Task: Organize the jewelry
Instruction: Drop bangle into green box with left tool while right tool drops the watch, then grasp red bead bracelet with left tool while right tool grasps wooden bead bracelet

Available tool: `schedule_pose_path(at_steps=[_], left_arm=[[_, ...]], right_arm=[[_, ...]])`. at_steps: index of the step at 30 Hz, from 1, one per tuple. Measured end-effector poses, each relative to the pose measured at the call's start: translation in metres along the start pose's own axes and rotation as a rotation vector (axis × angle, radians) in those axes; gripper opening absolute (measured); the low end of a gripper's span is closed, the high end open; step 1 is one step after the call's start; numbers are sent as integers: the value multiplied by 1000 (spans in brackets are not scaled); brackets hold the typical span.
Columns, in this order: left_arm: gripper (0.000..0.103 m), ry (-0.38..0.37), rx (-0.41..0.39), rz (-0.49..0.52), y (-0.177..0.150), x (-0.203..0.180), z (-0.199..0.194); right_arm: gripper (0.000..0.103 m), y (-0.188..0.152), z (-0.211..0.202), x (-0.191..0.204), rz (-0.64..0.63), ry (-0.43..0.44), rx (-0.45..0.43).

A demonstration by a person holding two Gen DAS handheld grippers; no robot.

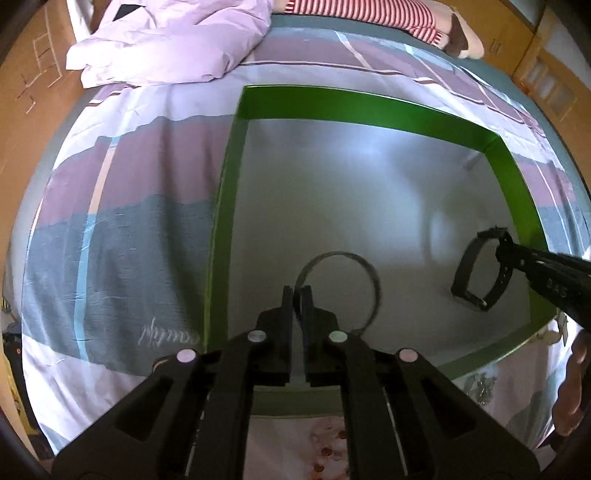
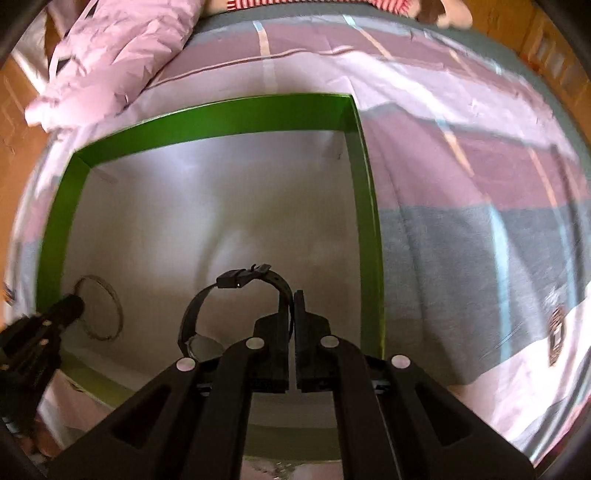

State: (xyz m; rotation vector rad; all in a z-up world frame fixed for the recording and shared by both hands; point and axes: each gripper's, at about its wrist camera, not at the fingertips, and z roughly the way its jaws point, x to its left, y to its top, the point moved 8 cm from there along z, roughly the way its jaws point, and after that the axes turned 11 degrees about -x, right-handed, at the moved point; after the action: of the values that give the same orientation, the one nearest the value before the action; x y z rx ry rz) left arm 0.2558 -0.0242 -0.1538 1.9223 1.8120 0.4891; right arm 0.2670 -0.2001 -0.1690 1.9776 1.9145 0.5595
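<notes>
A green-walled box [image 1: 332, 103] with a pale grey floor lies open on the bed. My left gripper [image 1: 297, 295] hangs over its near left part, shut on a thin metal bangle [image 1: 377, 291]. The bangle loops out to the right of the fingers, just above the floor. My right gripper [image 1: 500, 251] comes in from the right, shut on the strap of a black wristwatch [image 1: 464, 264]. In the right wrist view the right gripper [image 2: 293, 299] pinches the watch [image 2: 231, 281], which arches to the left. The left gripper [image 2: 75, 304] and the bangle [image 2: 119, 314] show near the box's [image 2: 221, 118] left wall.
The box sits on a patchwork bedsheet [image 1: 129, 221] of lilac, mauve and grey. A crumpled lilac duvet [image 1: 166, 40] lies beyond it at the left, a red-and-white striped item [image 1: 369, 11] at the far edge. Pink cloth [image 1: 325, 443] lies before the box. A hand [image 1: 576, 387] shows at the right.
</notes>
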Motion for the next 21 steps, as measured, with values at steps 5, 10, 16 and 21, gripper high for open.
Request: schedule_pose_path(at_steps=[5,10,16,21], left_arm=[[22,6,-49,-4,5,1,-8],[51,-22,-104,18,13,-7,-25],[67,-62,-182,50,16,-15,-66],[71,-104,-183,36,-7,-10,-104]], right_arm=[[37,-3,-2,3,-68,-59,-14],[85,-3,-22,23,-82,40,-61],[92,1,-62,14,-206,-34,-188],[93,-28,-84,-22,-158,6,-170]])
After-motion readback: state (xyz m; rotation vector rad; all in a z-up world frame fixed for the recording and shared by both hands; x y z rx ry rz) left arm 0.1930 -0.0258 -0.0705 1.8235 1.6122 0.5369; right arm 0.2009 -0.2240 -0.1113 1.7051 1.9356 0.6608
